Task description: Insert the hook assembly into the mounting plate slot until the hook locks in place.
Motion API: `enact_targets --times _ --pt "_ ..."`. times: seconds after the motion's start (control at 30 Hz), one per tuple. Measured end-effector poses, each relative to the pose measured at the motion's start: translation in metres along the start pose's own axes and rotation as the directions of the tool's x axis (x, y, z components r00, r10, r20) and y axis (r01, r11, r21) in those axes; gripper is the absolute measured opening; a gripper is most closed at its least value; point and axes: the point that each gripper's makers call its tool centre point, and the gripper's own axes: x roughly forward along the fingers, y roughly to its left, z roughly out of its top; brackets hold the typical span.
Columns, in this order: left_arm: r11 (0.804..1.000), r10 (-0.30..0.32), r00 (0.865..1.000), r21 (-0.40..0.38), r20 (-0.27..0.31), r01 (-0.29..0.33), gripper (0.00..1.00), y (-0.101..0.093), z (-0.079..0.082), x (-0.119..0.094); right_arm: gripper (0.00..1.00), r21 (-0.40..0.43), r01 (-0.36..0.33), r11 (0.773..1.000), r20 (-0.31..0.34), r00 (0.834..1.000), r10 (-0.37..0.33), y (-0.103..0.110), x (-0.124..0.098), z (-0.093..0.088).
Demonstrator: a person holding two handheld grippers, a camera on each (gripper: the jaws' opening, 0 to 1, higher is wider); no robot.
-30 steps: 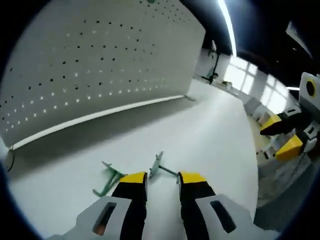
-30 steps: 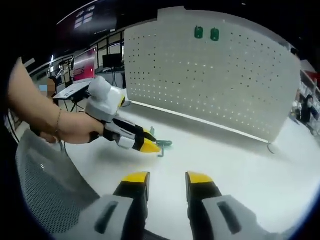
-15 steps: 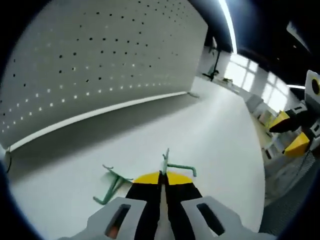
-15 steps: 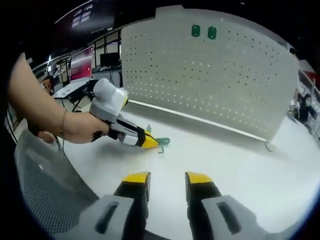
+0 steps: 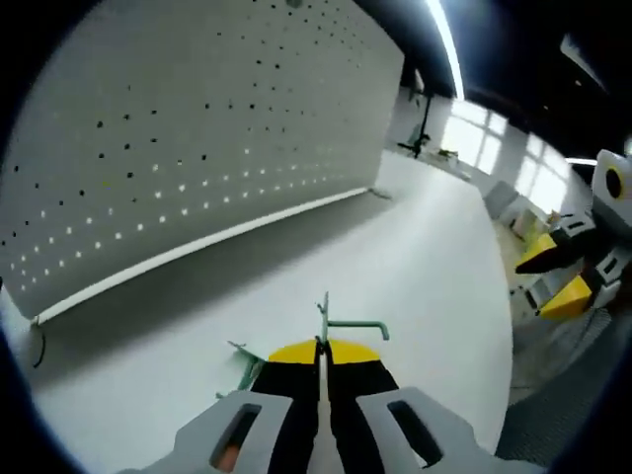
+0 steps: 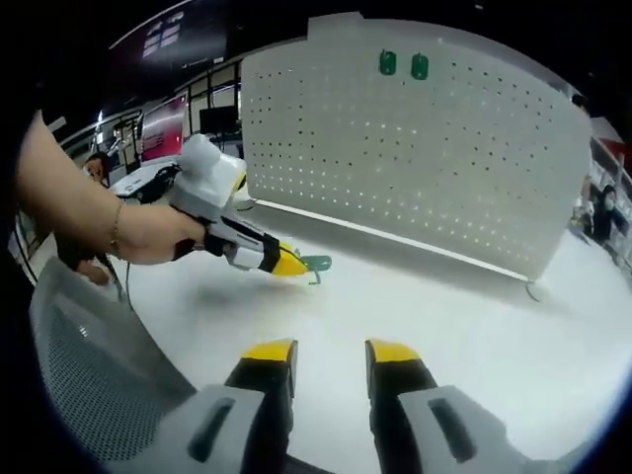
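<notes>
my left gripper (image 5: 321,348) has its jaws pressed together on a green hook (image 5: 348,326), whose wire stem and bent arm stick out past the yellow tips, lifted off the white table (image 5: 415,247). a second green hook (image 5: 247,361) lies on the table just left of those tips. in the right gripper view my hand (image 6: 148,235) carries that gripper over the table's left side, well short of the white pegboard (image 6: 434,158) standing at the far edge, where two green pieces (image 6: 403,65) sit near its top. my right gripper (image 6: 330,352) hangs near, jaws apart, holding nothing.
</notes>
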Motion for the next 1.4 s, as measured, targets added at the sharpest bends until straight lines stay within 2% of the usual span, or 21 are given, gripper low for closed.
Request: enact_targets --times 0.03,0.1,0.2,0.3,0.4,0.57,0.63,0.83,1.0,1.07,1.13,1.3,1.4 --pt "0.999 0.007 1.0 -0.042 0.011 -0.007 0.01 0.0 0.006 -0.007 0.25 -0.01 0.0 1.0 0.004 1.0 0.0 0.0 0.0 0.001" --pt "0.998 0.015 1.0 -0.06 0.015 -0.014 0.01 0.001 0.011 -0.018 0.25 -0.01 -0.005 1.0 0.008 1.0 0.005 0.001 0.0 0.002" --pt "0.998 0.023 1.0 -0.057 0.009 -0.023 0.01 0.001 0.014 -0.03 0.25 -0.019 -0.02 1.0 0.013 1.0 0.02 0.005 -0.001 0.003" --pt "0.999 0.03 0.999 -0.035 -0.021 -0.031 0.01 -0.002 0.017 -0.045 0.25 -0.036 -0.036 0.999 0.024 0.999 0.037 0.009 -0.002 0.005" --pt "0.998 0.031 0.999 -0.046 -0.044 -0.033 0.01 -0.006 0.02 -0.057 0.25 -0.045 -0.046 0.998 0.031 0.998 0.047 0.011 -0.002 0.008" --pt "0.997 0.037 0.997 -0.071 -0.064 -0.042 0.01 -0.01 0.028 -0.077 0.25 -0.074 -0.076 0.994 0.062 0.995 0.08 0.017 -0.004 0.017" --pt "0.994 0.026 0.996 -0.1 -0.09 -0.035 0.01 -0.014 0.028 -0.084 0.25 -0.081 -0.094 0.992 0.069 0.993 0.1 0.021 -0.003 0.021" --pt "0.989 0.032 0.995 -0.141 -0.095 -0.046 0.01 -0.023 0.032 -0.102 0.25 -0.088 -0.152 0.984 0.097 0.982 0.16 0.037 0.004 0.037" --pt "0.983 0.029 0.99 -0.175 -0.136 -0.053 0.01 -0.028 0.025 -0.113 0.25 -0.147 -0.188 0.971 0.129 0.97 0.208 0.054 0.006 0.055" --pt "0.98 0.008 0.988 -0.197 -0.154 -0.038 0.01 -0.034 0.022 -0.115 0.24 -0.15 -0.203 0.968 0.142 0.964 0.225 0.059 0.007 0.062" --pt "0.971 -0.011 0.982 -0.237 -0.189 -0.035 0.01 -0.036 0.012 -0.116 0.24 -0.158 -0.216 0.963 0.148 0.96 0.239 0.064 0.009 0.069" --pt "0.965 -0.056 0.966 -0.262 -0.253 -0.013 0.01 -0.046 -0.003 -0.117 0.23 -0.236 -0.277 0.931 0.126 0.942 0.312 0.081 0.01 0.075" --pt "0.955 -0.094 0.952 -0.295 -0.293 0.003 0.01 -0.053 -0.009 -0.119 0.22 -0.302 -0.312 0.901 0.095 0.93 0.355 0.092 0.009 0.071"
